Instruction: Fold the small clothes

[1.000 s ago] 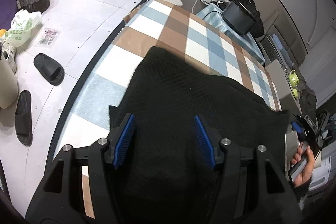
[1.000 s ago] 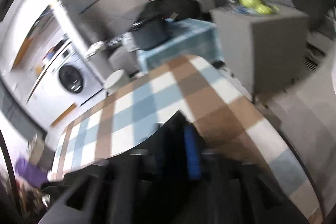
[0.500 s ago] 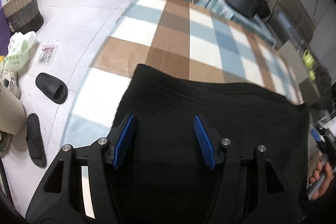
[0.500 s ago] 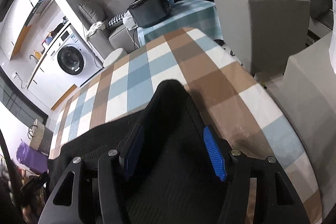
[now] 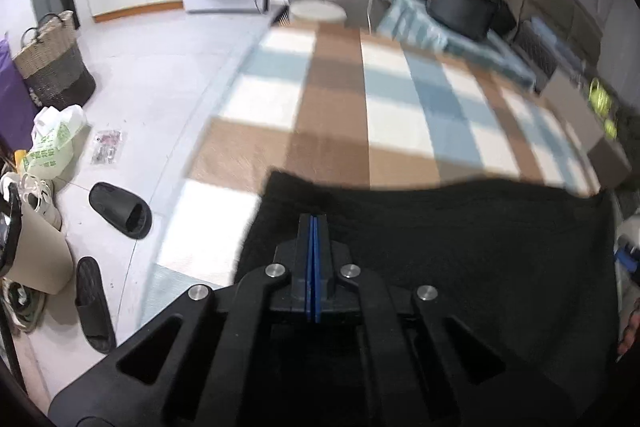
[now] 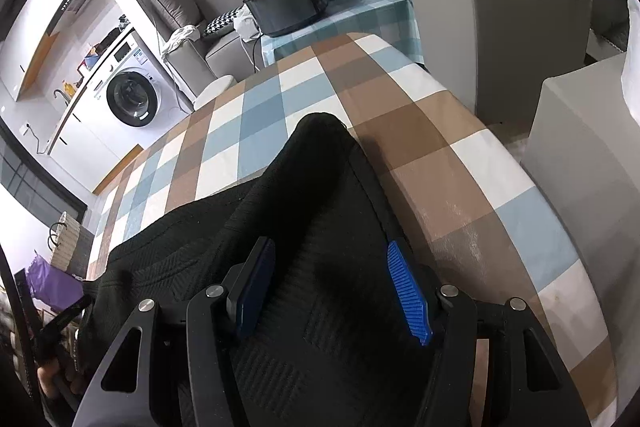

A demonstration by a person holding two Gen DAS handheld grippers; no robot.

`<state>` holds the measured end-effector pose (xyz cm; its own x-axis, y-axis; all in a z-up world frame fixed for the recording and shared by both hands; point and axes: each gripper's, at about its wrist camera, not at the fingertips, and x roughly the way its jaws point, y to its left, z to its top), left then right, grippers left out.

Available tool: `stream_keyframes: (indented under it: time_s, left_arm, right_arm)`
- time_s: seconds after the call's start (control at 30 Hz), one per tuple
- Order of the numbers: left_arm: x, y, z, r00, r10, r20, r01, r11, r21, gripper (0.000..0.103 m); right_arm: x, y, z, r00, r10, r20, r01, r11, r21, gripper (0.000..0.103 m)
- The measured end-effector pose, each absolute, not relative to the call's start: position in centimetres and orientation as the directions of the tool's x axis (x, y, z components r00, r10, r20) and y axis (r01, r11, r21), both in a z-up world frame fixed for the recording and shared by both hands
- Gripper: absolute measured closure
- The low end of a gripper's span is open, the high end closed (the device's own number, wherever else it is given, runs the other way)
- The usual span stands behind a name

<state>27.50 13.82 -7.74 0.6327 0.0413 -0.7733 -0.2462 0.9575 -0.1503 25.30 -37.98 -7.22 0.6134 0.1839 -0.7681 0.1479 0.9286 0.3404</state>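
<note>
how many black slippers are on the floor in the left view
2, both on the floor left of the table: one black slipper nearer the table edge, the other slipper below it by the tan bin. More may be hidden.

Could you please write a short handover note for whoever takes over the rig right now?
Left tongs: have just been closing, now shut, pads together over the black garment; no cloth visible between them.
Right tongs: open above the garment, gripping nothing.
Garment lies spread on the checked tablecloth, one corner bunched up.
Done: laid out. Left: all folds.
</note>
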Motion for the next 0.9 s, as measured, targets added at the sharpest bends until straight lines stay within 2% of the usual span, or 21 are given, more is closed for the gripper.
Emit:
stream_keyframes:
  time_s: [0.17,0.27,0.33,0.4,0.47,0.5,0.63,0.67,0.73,0.77,0.8,0.9]
  left_arm:
    - [26.1,16.4,-5.0,0.701,0.093,-0.707,-0.31,0.932,-0.185,0.103]
    - [26.6,16.8,-5.5,0.667,0.051,-0.743,-0.298,0.933,-0.203,0.101]
    - [26.8,16.3,-5.8,0.654,0.001,-0.757,-0.267,0.936,-0.229,0.084]
    - [26.9,15.0,-6.2,0.649,-0.075,-0.757,-0.216,0.936,-0.278,0.053]
    - [27.2,13.5,-6.5,0.652,-0.138,-0.746,-0.159,0.936,-0.313,0.045]
    - [27.4,12.5,-6.7,0.64,-0.153,-0.753,-0.136,0.942,-0.307,0.045]
    - [29.1,9.1,-8.6,0.563,-0.126,-0.817,-0.086,0.974,-0.21,0.045]
    - [29.5,8.6,-9.2,0.548,-0.106,-0.83,-0.085,0.98,-0.181,0.053]
    - [29.4,8.1,-9.6,0.58,-0.079,-0.811,-0.089,0.983,-0.159,0.08]
    - [29.4,7.9,-9.8,0.578,-0.095,-0.811,-0.071,0.984,-0.166,0.1]
    - [29.3,7.7,-9.7,0.58,-0.096,-0.809,-0.059,0.985,-0.16,0.103]
    - [29.2,7.8,-9.4,0.591,-0.093,-0.801,-0.058,0.986,-0.157,0.103]
  right_arm:
    - [25.2,-38.0,-7.1,0.614,0.18,-0.769,0.151,0.929,0.338,0.043]
    - [25.2,-37.9,-7.2,0.611,0.189,-0.769,0.146,0.927,0.344,0.043]
    - [25.0,-37.9,-7.1,0.613,0.19,-0.767,0.142,0.928,0.343,0.043]
    - [24.8,-37.8,-7.0,0.613,0.186,-0.768,0.143,0.93,0.34,0.043]
    - [24.7,-37.9,-7.1,0.611,0.186,-0.769,0.144,0.93,0.339,0.043]
    - [24.6,-37.9,-7.0,0.612,0.185,-0.769,0.144,0.93,0.338,0.043]
    - [24.2,-37.9,-6.9,0.613,0.187,-0.768,0.141,0.93,0.339,0.043]
    - [24.1,-38.0,-7.0,0.613,0.188,-0.767,0.14,0.93,0.339,0.043]
    - [23.9,-38.0,-7.0,0.613,0.188,-0.768,0.14,0.93,0.34,0.043]
    - [23.9,-38.1,-7.0,0.612,0.189,-0.768,0.141,0.929,0.341,0.043]
    - [23.8,-38.2,-7.1,0.612,0.188,-0.768,0.143,0.929,0.341,0.043]
    - [23.7,-38.5,-7.3,0.609,0.184,-0.772,0.154,0.927,0.343,0.043]
